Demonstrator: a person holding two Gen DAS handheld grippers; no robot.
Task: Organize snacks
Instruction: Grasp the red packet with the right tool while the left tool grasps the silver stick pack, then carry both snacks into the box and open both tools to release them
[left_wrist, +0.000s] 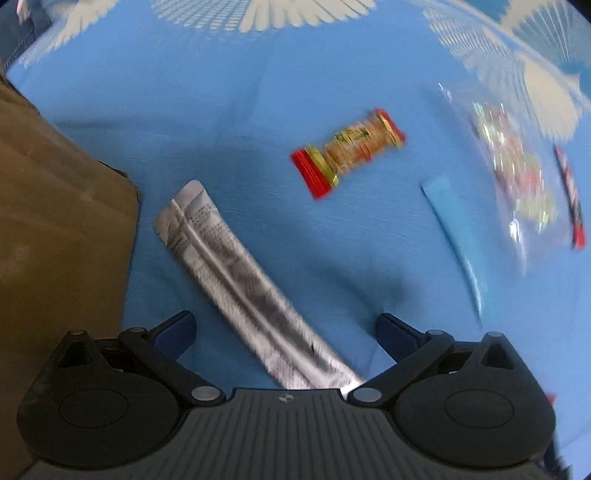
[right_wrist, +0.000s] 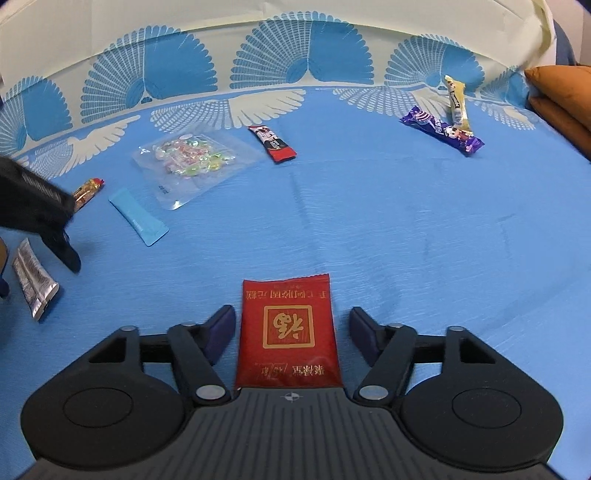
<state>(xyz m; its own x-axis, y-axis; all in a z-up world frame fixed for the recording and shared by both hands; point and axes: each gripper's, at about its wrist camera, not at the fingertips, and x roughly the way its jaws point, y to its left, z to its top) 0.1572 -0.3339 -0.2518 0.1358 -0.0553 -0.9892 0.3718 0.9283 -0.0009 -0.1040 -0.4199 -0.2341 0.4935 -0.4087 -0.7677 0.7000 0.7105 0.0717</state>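
In the left wrist view my left gripper (left_wrist: 284, 332) is open, low over a long silver sachet (left_wrist: 243, 288) that lies between its jaws on the blue cloth; the sachet also shows in the right wrist view (right_wrist: 33, 282). A brown cardboard box (left_wrist: 55, 240) stands just left of it. A red-and-gold snack (left_wrist: 347, 151) lies beyond. In the right wrist view my right gripper (right_wrist: 291, 328) is open around a red packet with gold characters (right_wrist: 288, 332), jaws apart from it on both sides. The left gripper (right_wrist: 40, 214) shows at the far left.
A clear bag of candies (right_wrist: 192, 162), a light blue sachet (right_wrist: 138, 216), a red-black bar (right_wrist: 271, 142), a purple bar (right_wrist: 441, 129) and a yellow stick (right_wrist: 456, 101) lie on the blue cloth (right_wrist: 406, 221). An orange cushion (right_wrist: 561, 99) sits at the far right.
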